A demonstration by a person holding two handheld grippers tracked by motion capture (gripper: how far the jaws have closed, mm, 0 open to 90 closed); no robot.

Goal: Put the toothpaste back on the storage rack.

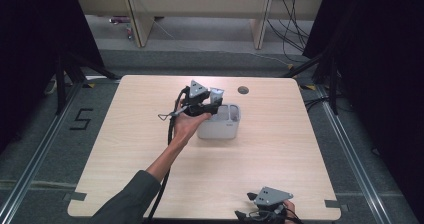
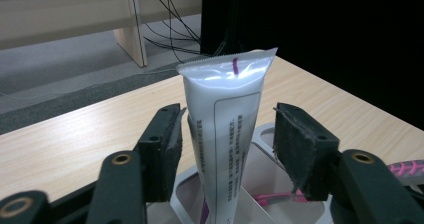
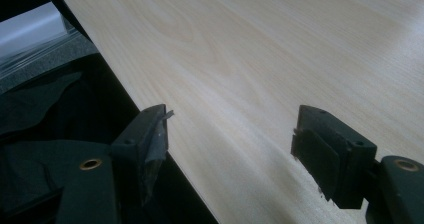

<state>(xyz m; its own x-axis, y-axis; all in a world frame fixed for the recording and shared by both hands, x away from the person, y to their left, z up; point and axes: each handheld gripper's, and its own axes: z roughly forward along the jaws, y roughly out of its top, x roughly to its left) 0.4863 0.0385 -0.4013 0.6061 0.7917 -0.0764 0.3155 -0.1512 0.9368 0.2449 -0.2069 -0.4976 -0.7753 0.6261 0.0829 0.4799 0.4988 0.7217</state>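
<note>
**Figure: A tube stood in a desk organizer, left claw let go**

Room. A dark-curtained bay surrounds the work area; beyond the desk's far edge lies grey flooring, with pale wooden furniture legs (image 1: 141, 21) and loose black cables (image 1: 292, 21) trailing over it. A floor marking reading "5" (image 1: 81, 119) lies to the left.

Desk. The pale wood-grain desk (image 1: 260, 159) has rounded corners and a cable grommet (image 1: 243, 90) near its far edge. Its surface is bare apart from one container, which leaves both hands free room.

Organizer. A white compartmented organizer (image 1: 226, 129) stands near the middle of the desk, toward the far side. In the left gripper view its walls (image 2: 262, 134) divide it into cells, and a pink item, probably a toothbrush (image 2: 272, 198), lies in the cell to the right.

Left claw. The left claw (image 2: 227, 149) reaches in over the organizer from above, held in the person's left hand (image 1: 187, 124). Its jaws stand about half open, one on each side of the tube: the right pad is well clear of it, the left pad just beside it and not visibly pressing. The claw holds nothing; the placement appears complete.

Right claw. The right claw (image 3: 230, 139) rests at the near edge of the desk, jaws wide apart over bare wood and empty, apparently waiting.

Tube. The white squeeze tube (image 2: 225, 134), printed with small text, stands nearly upright in an organizer cell, crimped end up and marked by a purple stripe; the cell wall evidently props it.
</note>
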